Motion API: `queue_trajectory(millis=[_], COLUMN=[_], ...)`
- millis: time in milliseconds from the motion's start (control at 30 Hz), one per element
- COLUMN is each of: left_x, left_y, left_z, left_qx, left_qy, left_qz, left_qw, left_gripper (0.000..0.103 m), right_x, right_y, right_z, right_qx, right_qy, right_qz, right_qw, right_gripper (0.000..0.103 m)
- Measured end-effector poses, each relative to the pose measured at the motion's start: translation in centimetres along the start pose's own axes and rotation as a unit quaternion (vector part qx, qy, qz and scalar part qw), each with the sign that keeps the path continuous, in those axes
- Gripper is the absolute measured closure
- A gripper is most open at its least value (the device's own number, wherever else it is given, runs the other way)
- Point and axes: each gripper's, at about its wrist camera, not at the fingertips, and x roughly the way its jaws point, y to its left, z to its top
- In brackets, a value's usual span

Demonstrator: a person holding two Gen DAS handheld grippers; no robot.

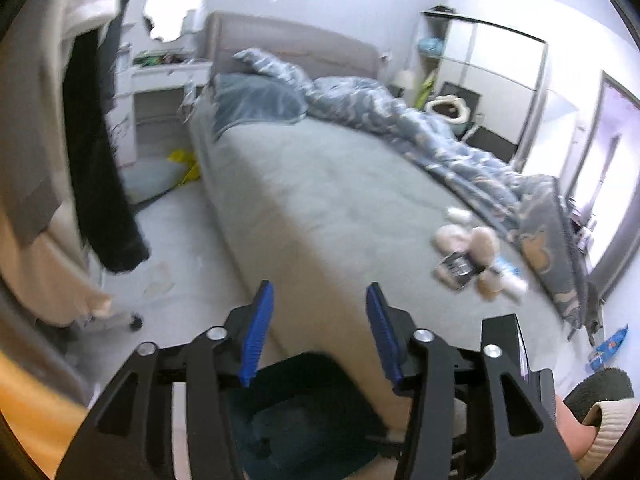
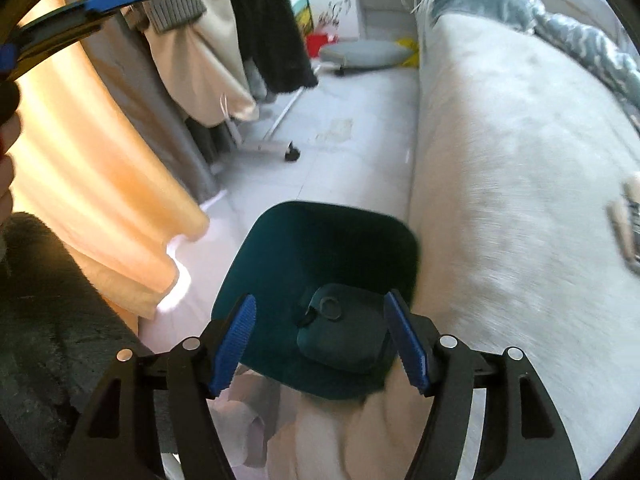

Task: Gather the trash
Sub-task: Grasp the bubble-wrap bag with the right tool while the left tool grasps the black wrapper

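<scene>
While both tools hang over the bedside floor, the contents of the room read as follows.

Left hand-held gripper point(image 1: 320, 312): blue pads apart, nothing between them, aimed across the bed point(image 1: 320, 200).

Right hand-held gripper point(image 2: 320, 340): pads apart, nothing clamped, poised above the teal bin point(image 2: 280, 248).

Teal bin: on the floor, hard against the side of the bed, mouth open; a dark square piece lies in its bottom, identity unclear.

Trash on the bed: a loose cluster of pale crumpled tissues point(image 1: 468, 240), a dark wrapper point(image 1: 456, 268) and a white bottle point(image 1: 512, 284) near the foot, well apart from the bin.

Blue packet point(image 1: 608, 346): on the floor beyond the bed's far corner.

Duvet point(image 1: 420, 128): blue patterned, bunched along the far side of the bed.

Clothes rack: hung garments, including a black one point(image 2: 272, 28), and an orange curtain point(image 2: 92, 184) crowd the aisle opposite the bed.

Grey floor cushion point(image 2: 364, 54): at the aisle's far end, beside a yellow bag point(image 2: 408, 46).
</scene>
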Motion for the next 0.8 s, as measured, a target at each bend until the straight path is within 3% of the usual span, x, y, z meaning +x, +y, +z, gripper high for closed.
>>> queue_trajectory(millis=[233,500,800], left_x=[1.0,4.3,9.1], left_y=[-4.0,-9.3,-12.4], left_z=[1.1,1.2,0.8], left_qx=[0.029,0.079,0.101], left_qy=[-0.011,0.013,0.038], left_qz=[-0.033,-0.071,-0.077], left_qw=[0.9990,0.9942,0.9912], left_gripper=[0.038,0.026,0.022], right_x=[-5.0,-8.5,-12.7], right_y=[-2.0,-7.4,-14.2], right_z=[-1.8,-3.6,-6.4], right_qx=[0.007,0.020,0.019], right_qy=[-0.048,-0.083,-0.126], right_qz=[-0.052,-0.099,-0.154], right_qw=[0.997,0.991,0.980], right_gripper=[0.035,0.033,0.031])
